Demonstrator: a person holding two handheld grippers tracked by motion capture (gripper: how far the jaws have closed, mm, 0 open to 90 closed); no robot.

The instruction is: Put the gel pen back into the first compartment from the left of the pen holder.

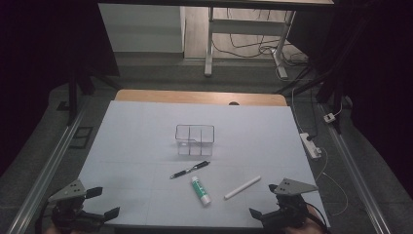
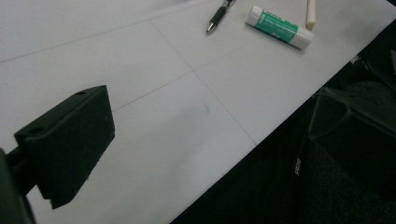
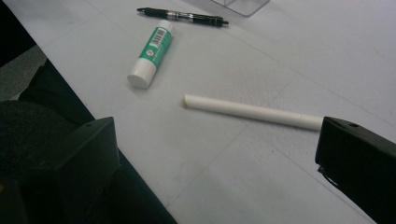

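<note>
White stick lies flat on the surface, just ahead of my right claw, whose jaws stand spread; glue stick and pen lie beyond, divided clear box farther. Left claw, also spread, waits apart. I judge a mid-length, crosswise pinch best.

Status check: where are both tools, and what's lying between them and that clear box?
Left tool and right tool open, empty, at the near table edge. Pen, glue stick and white stick lie loose before the clear box. Path unobstructed.
</note>
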